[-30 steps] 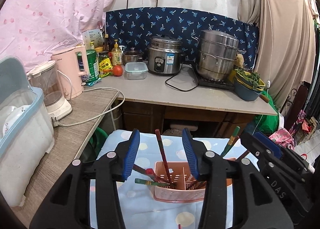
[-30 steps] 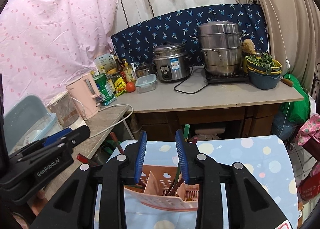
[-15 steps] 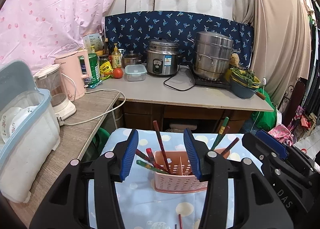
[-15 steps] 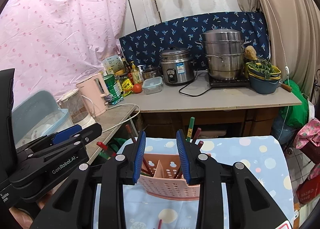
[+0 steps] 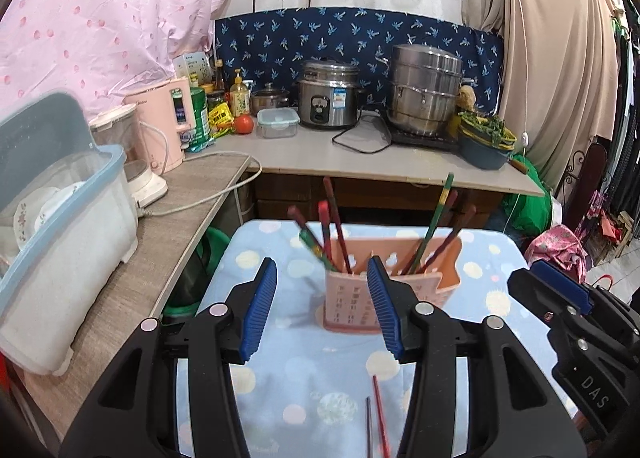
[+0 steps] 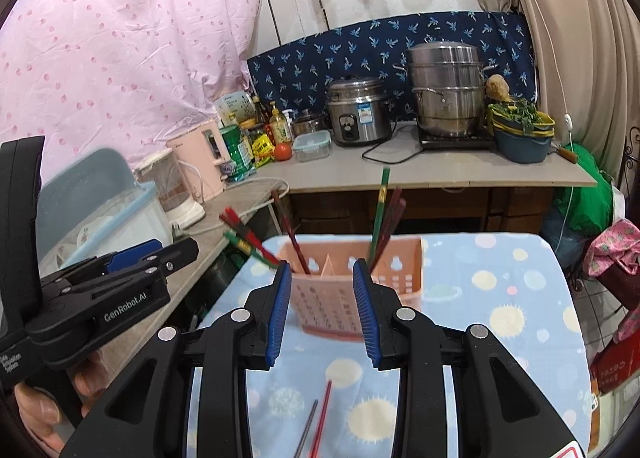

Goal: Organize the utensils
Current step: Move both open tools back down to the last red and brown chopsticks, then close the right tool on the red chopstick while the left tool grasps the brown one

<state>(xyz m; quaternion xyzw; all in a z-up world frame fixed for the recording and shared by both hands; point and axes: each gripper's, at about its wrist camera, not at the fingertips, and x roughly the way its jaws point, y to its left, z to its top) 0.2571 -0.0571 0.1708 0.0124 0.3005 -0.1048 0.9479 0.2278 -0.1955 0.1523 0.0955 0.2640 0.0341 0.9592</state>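
Plainly, the two loose chopsticks [image 5: 376, 416] lying on the counter [image 5: 280, 378], a small surface under a pale blue cloth with yellow and white dots, are what is left to sort. They lie close together, nearly parallel, between the arms of each pair of tongs in both wrist views: one red [image 6: 322, 414], one darker and greyish [image 6: 306, 432]. Both are thin, straight, glossy sticks, probably lacquered wood or plastic. They should be light and stiff, yet slick and apt to roll or pivot once pinched. Lying flat on soft cloth, each leaves little to get under, so a pinch across the shaft near its middle looks safest; a grip near one end would likely let the stick swing.

Beyond them stands the perforated salmon-pink plastic utensil holder [image 5: 390, 290], upright, with an inner divider. Red, green and dark chopsticks lean out of its left compartment [image 5: 326, 230] and its right [image 5: 438, 226]. The holder looks light, so a stick pushed hard against its wall could tip or slide it.

The left tongs [image 5: 322, 304] stand apart with nothing between the blue ribbed pads. The right tongs [image 6: 322, 304] are also apart and empty, their gap the narrower of the two. Both hover above the cloth, short of the holder, with the loose pair below them.
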